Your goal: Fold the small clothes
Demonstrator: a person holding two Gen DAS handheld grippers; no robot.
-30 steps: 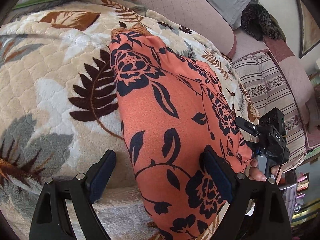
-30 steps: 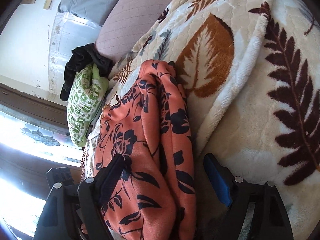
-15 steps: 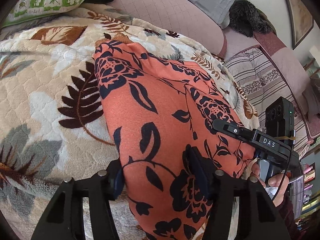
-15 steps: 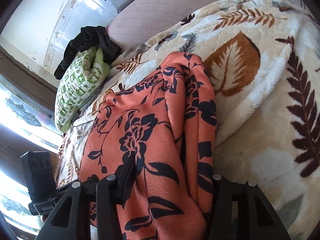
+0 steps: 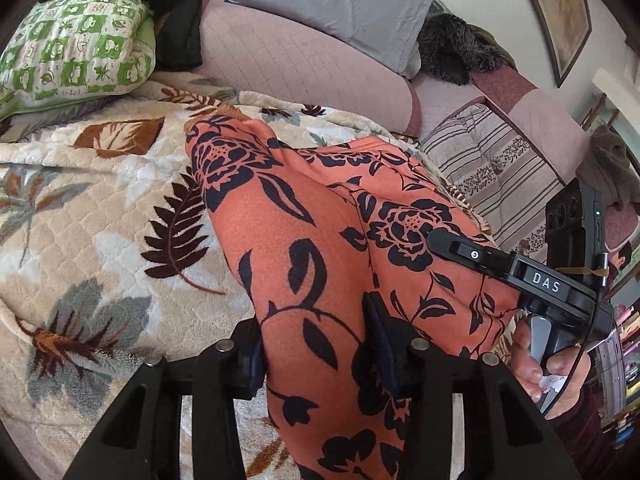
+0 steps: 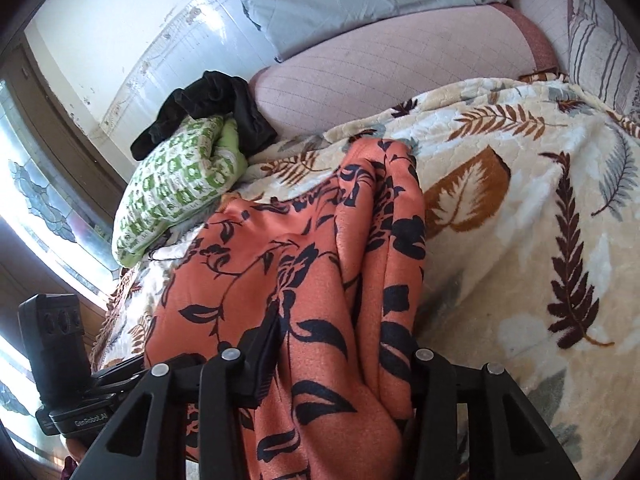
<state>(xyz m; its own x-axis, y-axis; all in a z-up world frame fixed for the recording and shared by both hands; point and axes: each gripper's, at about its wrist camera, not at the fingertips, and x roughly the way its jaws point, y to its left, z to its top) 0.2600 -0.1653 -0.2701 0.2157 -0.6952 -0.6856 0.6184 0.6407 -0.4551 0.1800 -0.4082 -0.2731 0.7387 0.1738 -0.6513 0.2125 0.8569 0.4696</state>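
Note:
An orange garment with a dark floral print (image 5: 300, 220) lies lengthwise on a leaf-patterned cream blanket (image 5: 100, 220). My left gripper (image 5: 316, 340) holds its near edge, jaws closing, both pads pressing a bunched fold of the cloth. In the right wrist view my right gripper (image 6: 344, 356) grips the other near corner of the garment (image 6: 320, 248) the same way, jaws closing with folded fabric between the pads. The near end is raised off the blanket (image 6: 520, 220). A hand (image 5: 552, 368) holds the right gripper (image 5: 472, 254) at the garment's right edge.
A green checked pillow (image 5: 72, 60) and a black garment (image 5: 176, 12) lie at the far left. A pink quilted backrest (image 5: 300, 60) with a grey pillow (image 5: 340, 0) runs behind. A striped cushion (image 5: 488, 164) sits to the right.
Both grippers went from wide open around the garment's near edge to closed on it. Both have risen, lifting the near end of the cloth.

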